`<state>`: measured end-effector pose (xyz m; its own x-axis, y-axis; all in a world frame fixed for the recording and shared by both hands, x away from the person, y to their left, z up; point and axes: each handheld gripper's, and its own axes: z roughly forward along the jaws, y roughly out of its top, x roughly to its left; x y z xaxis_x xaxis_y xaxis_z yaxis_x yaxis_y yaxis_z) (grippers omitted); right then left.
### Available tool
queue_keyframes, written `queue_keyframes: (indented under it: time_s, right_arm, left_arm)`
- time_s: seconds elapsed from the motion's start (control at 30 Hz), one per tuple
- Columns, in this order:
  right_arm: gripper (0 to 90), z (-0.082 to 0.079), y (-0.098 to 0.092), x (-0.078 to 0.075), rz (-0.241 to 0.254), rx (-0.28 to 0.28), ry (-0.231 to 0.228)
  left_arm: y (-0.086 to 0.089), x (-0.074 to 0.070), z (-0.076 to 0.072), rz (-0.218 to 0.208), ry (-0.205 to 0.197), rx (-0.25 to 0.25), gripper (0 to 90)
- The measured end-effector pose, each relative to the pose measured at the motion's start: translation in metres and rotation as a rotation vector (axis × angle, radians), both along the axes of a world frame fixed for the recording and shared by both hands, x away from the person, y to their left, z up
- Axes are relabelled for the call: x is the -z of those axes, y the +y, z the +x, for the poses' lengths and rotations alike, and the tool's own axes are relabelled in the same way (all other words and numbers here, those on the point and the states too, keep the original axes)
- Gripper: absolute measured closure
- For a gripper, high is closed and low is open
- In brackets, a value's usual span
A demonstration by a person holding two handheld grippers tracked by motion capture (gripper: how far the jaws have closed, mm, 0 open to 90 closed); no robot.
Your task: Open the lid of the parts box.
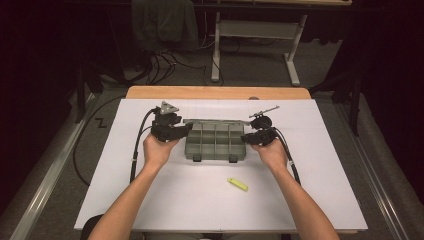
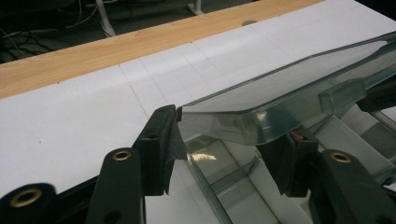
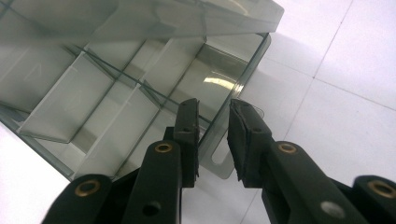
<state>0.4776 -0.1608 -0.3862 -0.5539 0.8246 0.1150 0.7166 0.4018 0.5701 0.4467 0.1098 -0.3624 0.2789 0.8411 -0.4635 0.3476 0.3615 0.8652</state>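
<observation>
A clear grey compartment box [image 1: 215,142] lies mid-table with its lid [image 2: 280,84] tilted up over the empty compartments [image 3: 116,93]. My left gripper [image 1: 175,129] is at the box's left end. Its jaws stand wide around the lid's near corner; one pad [image 2: 170,135] touches the lid's edge, and the other shows through the plastic below the lid. My right gripper [image 1: 256,134] is at the box's right end, its jaws astride the end wall [image 3: 211,140]. One pad [image 3: 189,135] is inside the box, the other [image 3: 240,140] outside with a gap to the wall.
A small yellow piece [image 1: 238,184] lies on the white table cover [image 1: 150,200], nearer the person than the box. A bare wooden strip [image 1: 215,92] runs along the table's far edge. Cables trail from both grippers off the sides.
</observation>
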Motion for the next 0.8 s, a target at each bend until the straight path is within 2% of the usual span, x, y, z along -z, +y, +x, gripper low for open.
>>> queue_keyframes:
  time_s: [0.2, 0.8]
  right_arm:
    - [75.7, 0.0, 0.0, 0.0, 0.0, 0.0, 0.003]
    - [75.8, 0.0, 0.001, 0.0, -0.003, 0.001, 0.001]
  left_arm:
    - [-0.002, -0.003, 0.006, 0.008, -0.009, -0.001, 50.2]
    - [-0.006, -0.002, 0.026, -0.005, -0.005, -0.007, 56.3]
